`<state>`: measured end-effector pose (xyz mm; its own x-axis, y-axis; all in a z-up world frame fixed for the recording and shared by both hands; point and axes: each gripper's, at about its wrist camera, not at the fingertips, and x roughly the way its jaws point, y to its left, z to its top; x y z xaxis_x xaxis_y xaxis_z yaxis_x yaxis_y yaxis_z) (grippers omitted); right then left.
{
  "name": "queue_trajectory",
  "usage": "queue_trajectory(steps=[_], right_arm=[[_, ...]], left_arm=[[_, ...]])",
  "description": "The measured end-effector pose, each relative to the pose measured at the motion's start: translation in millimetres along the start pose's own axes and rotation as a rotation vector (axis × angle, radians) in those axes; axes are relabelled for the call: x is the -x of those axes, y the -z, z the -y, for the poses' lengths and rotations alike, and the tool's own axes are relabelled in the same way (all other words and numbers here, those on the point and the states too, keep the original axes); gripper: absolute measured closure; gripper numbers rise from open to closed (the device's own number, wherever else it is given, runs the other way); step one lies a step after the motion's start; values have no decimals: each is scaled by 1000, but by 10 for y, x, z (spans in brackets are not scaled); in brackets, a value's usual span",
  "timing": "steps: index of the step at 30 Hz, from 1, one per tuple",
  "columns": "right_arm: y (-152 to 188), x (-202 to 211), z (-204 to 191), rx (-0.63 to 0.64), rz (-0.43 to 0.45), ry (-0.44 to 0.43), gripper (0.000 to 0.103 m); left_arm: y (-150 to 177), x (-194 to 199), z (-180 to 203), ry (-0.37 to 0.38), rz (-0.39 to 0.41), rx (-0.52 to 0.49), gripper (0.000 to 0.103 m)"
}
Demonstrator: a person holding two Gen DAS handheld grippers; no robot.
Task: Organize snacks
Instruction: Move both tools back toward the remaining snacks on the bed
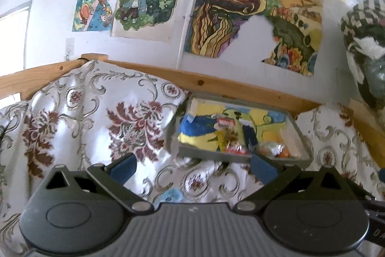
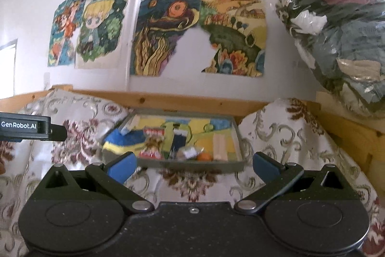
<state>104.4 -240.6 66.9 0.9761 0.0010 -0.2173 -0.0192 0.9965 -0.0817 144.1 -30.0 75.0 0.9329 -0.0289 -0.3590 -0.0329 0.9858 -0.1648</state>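
A grey tray (image 1: 303, 136) (image 2: 238, 136) lined with a blue and yellow drawing lies on the flowered cloth ahead of both grippers. Several snacks sit in it: a red-topped packet (image 1: 227, 123) (image 2: 154, 133), a dark blue packet (image 1: 250, 136) (image 2: 178, 140), a red wrapped snack (image 1: 237, 149) (image 2: 150, 154), a clear-wrapped snack (image 1: 270, 148) (image 2: 189, 152), a small orange piece (image 1: 282, 154) (image 2: 204, 157) and a pale bar (image 2: 219, 146). My left gripper (image 1: 193, 169) and my right gripper (image 2: 193, 166) both stand open, empty, short of the tray's near rim.
A flowered cushion (image 1: 96, 117) rises left of the tray and another (image 2: 284, 131) right of it. A wooden rail (image 1: 228, 86) runs behind, under a wall of drawings. A plastic bag of clothes (image 2: 341, 35) bulges at right. The other gripper's body (image 2: 24, 127) shows at far left.
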Motion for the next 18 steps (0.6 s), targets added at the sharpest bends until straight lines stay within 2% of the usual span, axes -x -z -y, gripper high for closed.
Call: queue_trajectory(steps=[9,18], right_arm=[[271,193,-61,21,-105,-20,1],[472,226,-156,19,-214,-33,1]], left_arm=[[385,175,-94,-14,-49,-89,0],[666,265,-176,-28,-111,-125,0]])
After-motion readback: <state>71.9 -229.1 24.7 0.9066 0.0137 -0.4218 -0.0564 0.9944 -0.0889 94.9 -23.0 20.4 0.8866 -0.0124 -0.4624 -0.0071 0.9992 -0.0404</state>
